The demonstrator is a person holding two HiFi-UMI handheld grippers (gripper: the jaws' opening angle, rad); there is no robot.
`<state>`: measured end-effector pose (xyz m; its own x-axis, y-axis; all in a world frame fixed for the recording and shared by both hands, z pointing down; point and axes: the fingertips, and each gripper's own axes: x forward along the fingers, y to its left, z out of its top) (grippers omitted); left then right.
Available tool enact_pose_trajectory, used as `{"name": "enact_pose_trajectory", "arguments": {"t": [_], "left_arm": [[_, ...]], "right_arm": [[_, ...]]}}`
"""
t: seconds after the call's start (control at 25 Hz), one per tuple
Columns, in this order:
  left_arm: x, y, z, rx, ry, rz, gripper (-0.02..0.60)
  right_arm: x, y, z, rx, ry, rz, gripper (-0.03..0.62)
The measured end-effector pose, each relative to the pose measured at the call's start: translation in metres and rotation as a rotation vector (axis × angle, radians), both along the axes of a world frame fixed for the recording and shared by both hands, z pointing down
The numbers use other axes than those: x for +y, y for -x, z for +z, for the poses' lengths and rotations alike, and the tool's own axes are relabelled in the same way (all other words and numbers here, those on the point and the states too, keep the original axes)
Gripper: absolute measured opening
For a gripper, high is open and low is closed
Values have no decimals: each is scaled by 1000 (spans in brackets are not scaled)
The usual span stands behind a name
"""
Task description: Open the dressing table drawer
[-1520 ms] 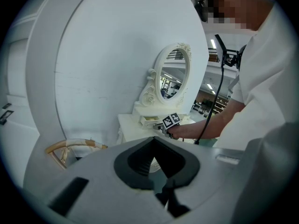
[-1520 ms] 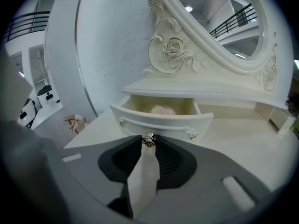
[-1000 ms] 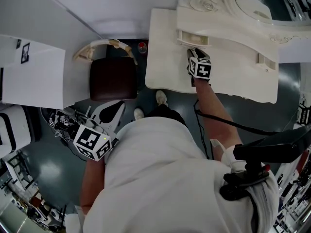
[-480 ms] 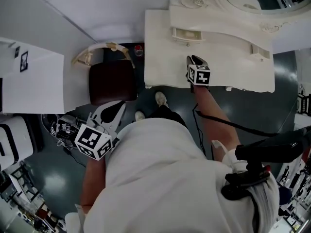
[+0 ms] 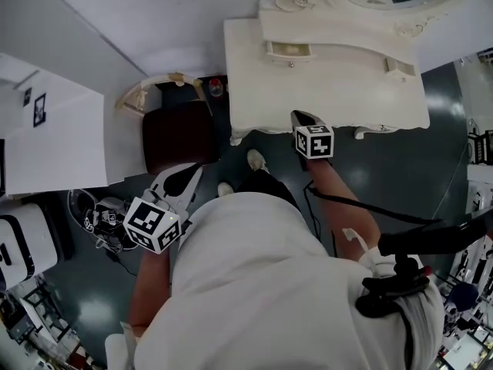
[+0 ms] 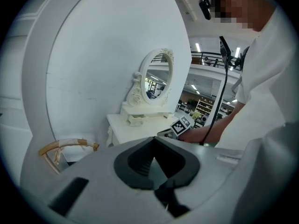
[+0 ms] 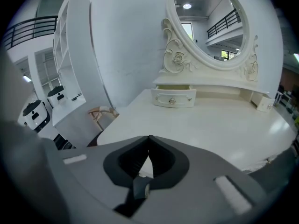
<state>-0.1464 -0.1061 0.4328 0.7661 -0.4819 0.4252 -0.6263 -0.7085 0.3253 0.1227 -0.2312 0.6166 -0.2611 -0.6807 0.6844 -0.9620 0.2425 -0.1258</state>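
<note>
A cream dressing table (image 5: 245,114) stands against the white wall, with an oval mirror (image 7: 208,22) in a carved frame on top. The drawer (image 5: 289,50) is the small one at the left end of the low shelf under the mirror. It stands pulled out a little from its slot, its front and round knob (image 7: 172,101) facing the person. A second small drawer (image 5: 399,68) sits at the right end of the same shelf. The tabletop (image 5: 339,91) in front of both is bare.

The right tongs (image 7: 148,137) are pressed tip to tip with nothing between them. In the head view they sit at the front edge of the tabletop, pointing towards the drawer but well apart from it. A black cable (image 5: 347,197) trails back along the person's right arm.

The left tongs (image 6: 153,140) are also tip to tip and hold nothing. They are held low at the person's left side, above the dark floor (image 5: 447,160), just beside a chair (image 5: 179,133) with a dark brown seat and a curved wooden back. They point up towards the dressing table, well apart from it. The person wears a white shirt (image 5: 254,284).
</note>
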Motion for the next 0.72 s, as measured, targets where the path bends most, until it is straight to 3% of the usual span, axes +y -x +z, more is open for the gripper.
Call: {"name": "enact_pose_trajectory", "arguments": {"t": [0.36, 0.72], "left_arm": [[44, 22, 11, 21, 19, 48, 2], [58, 17, 17, 25, 11, 82, 2]], "right_arm": [[94, 51, -31, -25, -10, -75, 2], [129, 81, -53, -40, -40, -163, 1]]}}
